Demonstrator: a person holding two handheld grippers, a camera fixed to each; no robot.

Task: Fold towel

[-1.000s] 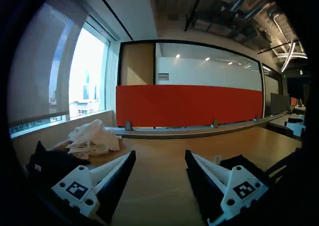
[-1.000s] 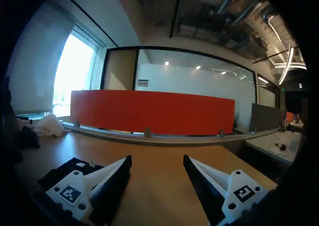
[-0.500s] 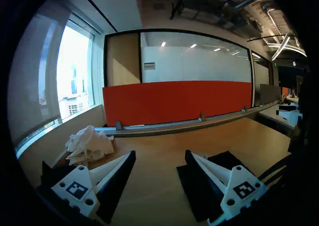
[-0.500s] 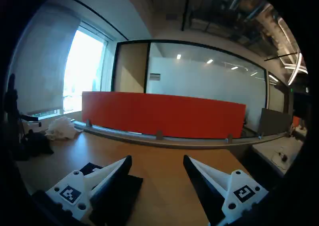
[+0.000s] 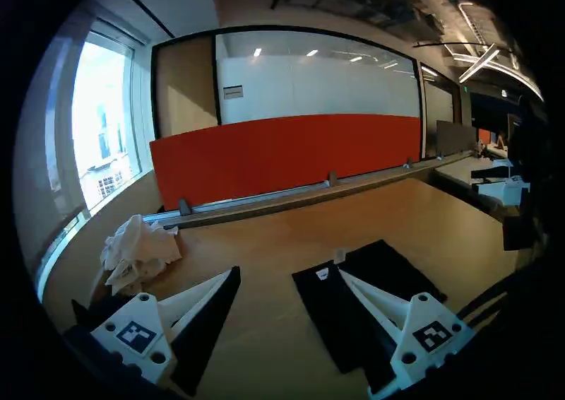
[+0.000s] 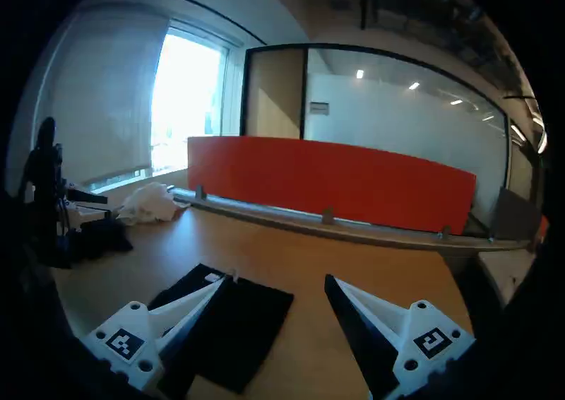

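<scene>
Approach stage; nothing grasped yet. The left gripper hovers over the worktop, pitched slightly down, fingers wide and empty. The black towel lies flat beneath its right finger. The right gripper is equally wide and empty, with the towel under its left finger. Judged next move: lower both onto the towel's near corners and pinch. A white cloth heap lies farther off, ahead-left.

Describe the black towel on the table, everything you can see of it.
The black towel is a dark, matte cloth lying flat on the wooden table. It is roughly rectangular, with a small white tag near its far edge. Nothing lies on it. The left hand-held gripper and right hand-held gripper hover open at its near side; contact can't be told.
</scene>
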